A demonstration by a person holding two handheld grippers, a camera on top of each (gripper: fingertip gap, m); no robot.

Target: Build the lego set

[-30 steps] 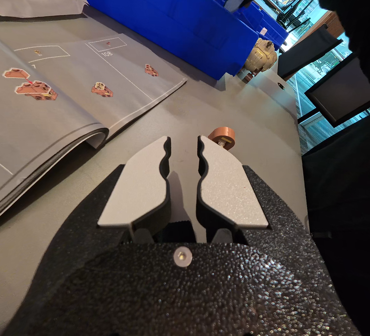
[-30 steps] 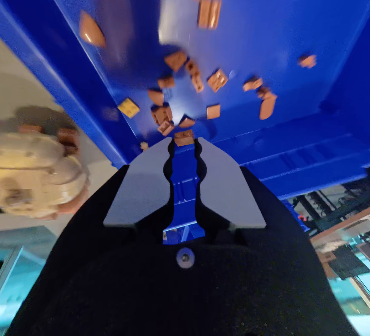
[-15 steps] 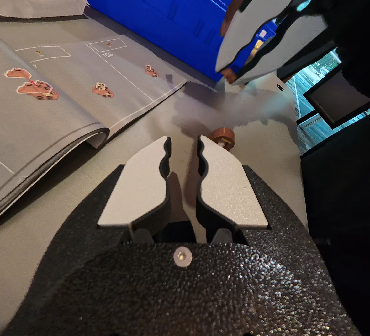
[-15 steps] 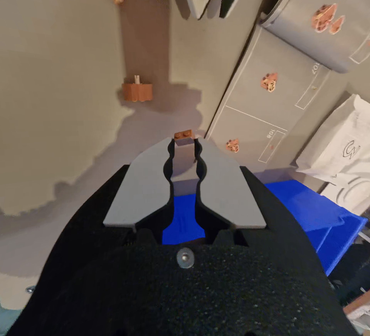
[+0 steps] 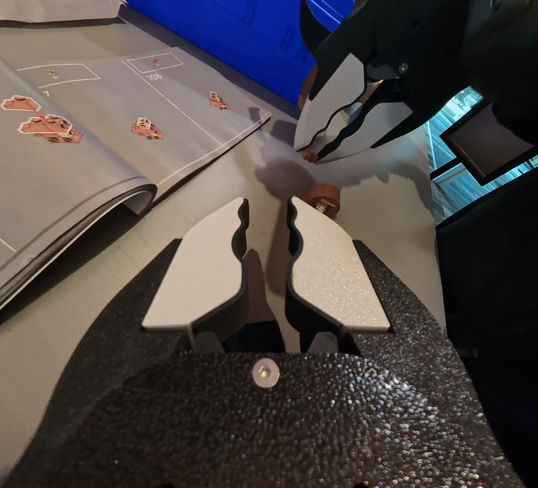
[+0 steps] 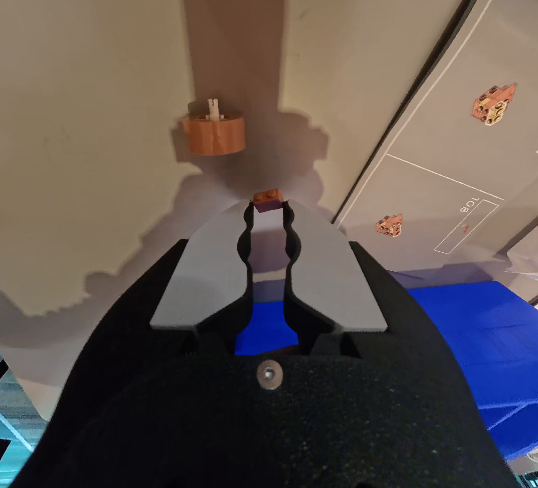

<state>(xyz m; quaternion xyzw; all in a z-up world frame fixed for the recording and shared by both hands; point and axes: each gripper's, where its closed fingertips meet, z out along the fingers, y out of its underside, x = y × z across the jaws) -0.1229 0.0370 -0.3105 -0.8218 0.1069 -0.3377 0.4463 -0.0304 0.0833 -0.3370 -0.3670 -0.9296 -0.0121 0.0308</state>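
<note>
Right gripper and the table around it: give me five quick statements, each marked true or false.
1. The right gripper pinches a small brown brick at its fingertips. True.
2. The left gripper holds the round brown piece. False: its jaws are apart with nothing between them; the piece sits on the table beside its right fingertip.
3. A white peg sticks out of the round brown piece. True.
4. The booklet is closed. False: it lies open.
5. The blue bin is red. False: blue.

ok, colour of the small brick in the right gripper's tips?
Reddish-brown small brick, pinched at the right gripper's fingertips. Clearest in the right wrist view.
</note>
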